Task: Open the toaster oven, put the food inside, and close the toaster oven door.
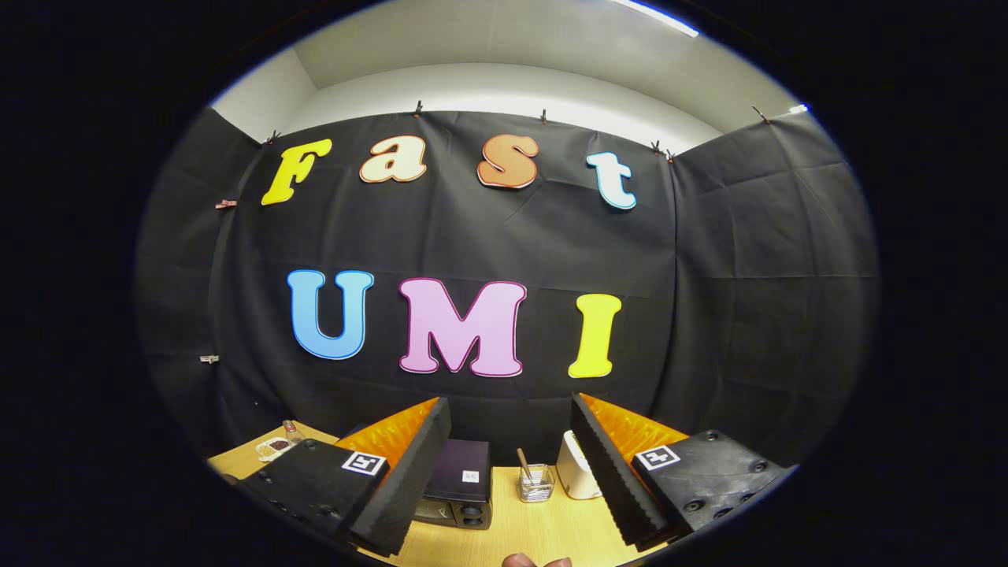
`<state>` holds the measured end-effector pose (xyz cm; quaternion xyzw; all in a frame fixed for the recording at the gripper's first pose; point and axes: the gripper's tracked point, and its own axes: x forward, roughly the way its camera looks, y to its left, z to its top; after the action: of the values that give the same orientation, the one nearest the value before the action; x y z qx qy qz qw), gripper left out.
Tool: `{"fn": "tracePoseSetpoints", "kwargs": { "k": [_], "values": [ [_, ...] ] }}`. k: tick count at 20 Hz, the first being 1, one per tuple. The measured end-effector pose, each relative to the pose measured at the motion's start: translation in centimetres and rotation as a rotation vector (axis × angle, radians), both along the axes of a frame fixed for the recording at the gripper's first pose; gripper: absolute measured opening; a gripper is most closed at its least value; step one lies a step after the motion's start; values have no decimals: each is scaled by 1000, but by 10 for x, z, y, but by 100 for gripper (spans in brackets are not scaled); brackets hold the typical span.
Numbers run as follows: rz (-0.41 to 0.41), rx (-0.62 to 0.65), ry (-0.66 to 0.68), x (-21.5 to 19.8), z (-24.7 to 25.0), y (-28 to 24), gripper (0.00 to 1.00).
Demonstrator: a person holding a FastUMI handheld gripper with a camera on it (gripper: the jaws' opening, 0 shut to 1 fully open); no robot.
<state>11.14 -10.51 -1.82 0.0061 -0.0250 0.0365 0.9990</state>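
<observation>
1. We see the hand-held gripper (504, 472) with its fingers spread wide, holding and touching nothing.
2. Beyond the fingers, a clear cup (535, 483) holds an upright stick; a white container (575, 468) stands just beside it.
3. A small dish (273, 448) and bottle (292, 431) sit far left.
4. The toaster oven (461, 488), dark with knobs, rests on the wooden surface (551, 528) just behind the left finger.
</observation>
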Motion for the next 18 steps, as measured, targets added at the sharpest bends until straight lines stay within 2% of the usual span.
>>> {"fn": "tracePoseSetpoints", "kwargs": {
  "k": [18],
  "values": [
    [-7, 6, 4, -3, -3, -4, 99]
  ]
}}
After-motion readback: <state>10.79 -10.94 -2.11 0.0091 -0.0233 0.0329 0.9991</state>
